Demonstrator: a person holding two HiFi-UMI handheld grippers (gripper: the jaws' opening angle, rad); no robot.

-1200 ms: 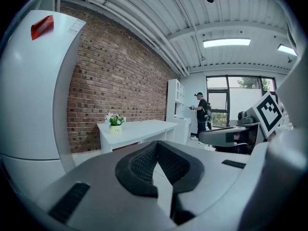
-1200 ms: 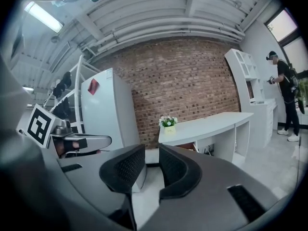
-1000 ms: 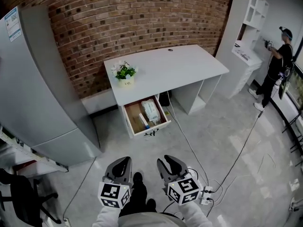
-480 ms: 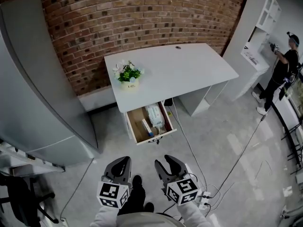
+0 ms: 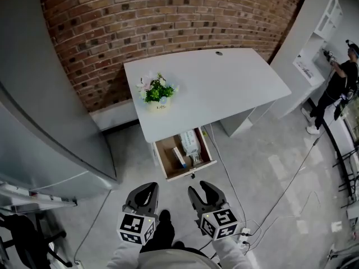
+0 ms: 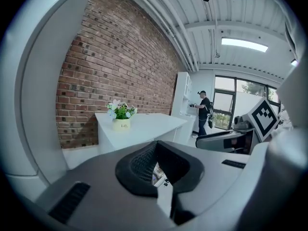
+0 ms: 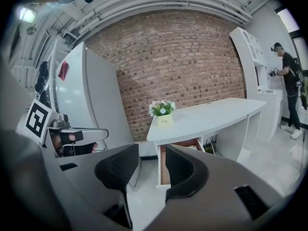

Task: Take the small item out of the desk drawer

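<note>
Finds drawer (image 5: 168,151) pulled open under desk (image 5: 224,88). Records small item (image 5: 180,157) lying inside beside white pack (image 5: 191,142), untouched. Logs left gripper (image 5: 147,186) w/ claw together, empty, over floor (image 5: 252,167), short of drawer. Logs right gripper (image 5: 199,188) alongside, claw apart, just been opening, nothing btwn.

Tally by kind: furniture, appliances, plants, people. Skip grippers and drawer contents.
desk: 1
shelf unit: 1
fridge: 1
potted plant: 1
person: 1
Total: 5
</note>
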